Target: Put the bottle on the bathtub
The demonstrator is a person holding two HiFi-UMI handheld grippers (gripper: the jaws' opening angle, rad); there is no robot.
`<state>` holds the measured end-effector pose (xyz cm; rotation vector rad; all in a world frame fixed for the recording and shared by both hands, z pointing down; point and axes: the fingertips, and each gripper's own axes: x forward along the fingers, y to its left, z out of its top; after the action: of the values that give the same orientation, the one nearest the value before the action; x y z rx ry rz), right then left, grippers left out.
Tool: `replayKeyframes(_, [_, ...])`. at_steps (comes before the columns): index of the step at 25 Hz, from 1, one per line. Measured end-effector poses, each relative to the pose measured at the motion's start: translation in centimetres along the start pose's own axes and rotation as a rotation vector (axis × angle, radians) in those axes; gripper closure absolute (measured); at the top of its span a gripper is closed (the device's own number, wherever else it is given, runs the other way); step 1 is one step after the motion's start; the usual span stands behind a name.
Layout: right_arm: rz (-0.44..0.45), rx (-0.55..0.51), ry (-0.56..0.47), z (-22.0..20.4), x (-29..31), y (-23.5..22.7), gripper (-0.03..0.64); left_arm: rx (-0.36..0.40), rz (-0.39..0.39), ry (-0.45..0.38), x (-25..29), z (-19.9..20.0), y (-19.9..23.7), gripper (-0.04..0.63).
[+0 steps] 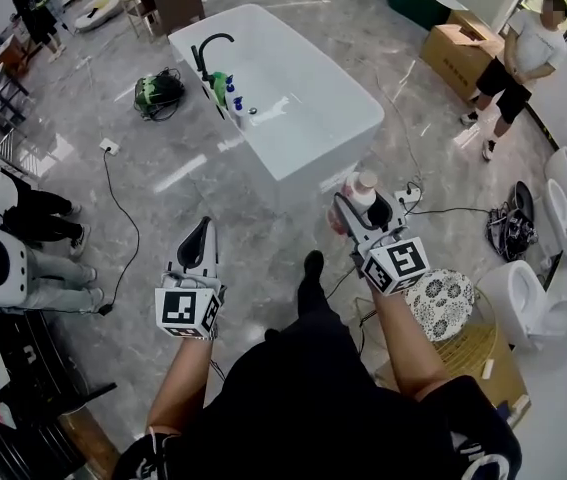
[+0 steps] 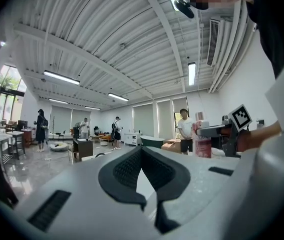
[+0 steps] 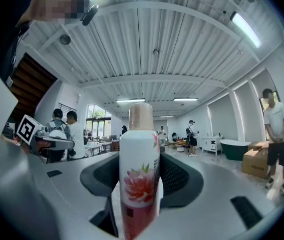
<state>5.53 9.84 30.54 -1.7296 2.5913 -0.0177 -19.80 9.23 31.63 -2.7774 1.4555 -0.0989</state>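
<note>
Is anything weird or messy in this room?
Nothing looks spilled or broken. Oddly, a white bathtub stands out in the open, and loose black cables trail across the floor beside it. The bottle is held upright by the right gripper.

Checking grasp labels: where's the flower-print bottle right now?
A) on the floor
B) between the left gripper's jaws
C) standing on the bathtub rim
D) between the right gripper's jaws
D: the right gripper view shows the bottle upright with the jaws of the right gripper pressed on both its sides, and the head view shows it short of the bathtub.
</note>
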Motion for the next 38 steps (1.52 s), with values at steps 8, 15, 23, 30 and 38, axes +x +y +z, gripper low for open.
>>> replayKeyframes(8, [0.061, 0.032, 0.019, -2.0, 8.9, -7.9, 0.387, 0.006, 0.030, 0.022, 10.6, -0.6, 1.4, 0.586])
replayKeyframes(15, [0.185, 0.042, 0.061, -4.3, 18.1, -14.6, 0.387, -0.007, 0.059, 0.052, 22.0, -1.4, 2.3, 0.586])
replayKeyframes(23, [0.335, 0.048, 0.107, -7.4, 26.6, -19.0, 0.387, -0.030, 0.078, 0.064, 30.1, -2.8, 1.6, 0.586])
replayKeyframes(30, [0.367, 0.071, 0.130, -11.6, 33.4, -18.9, 0.387, -0.066, 0.054, 0.077, 32.5, -7.0, 4.1, 0.586])
replayKeyframes(38, [0.367, 0.086, 0.195, -20.1, 40.6, -17.3, 0.387, -0.032, -0.001, 0.076, 35.6, -12.1, 7.2, 0.586])
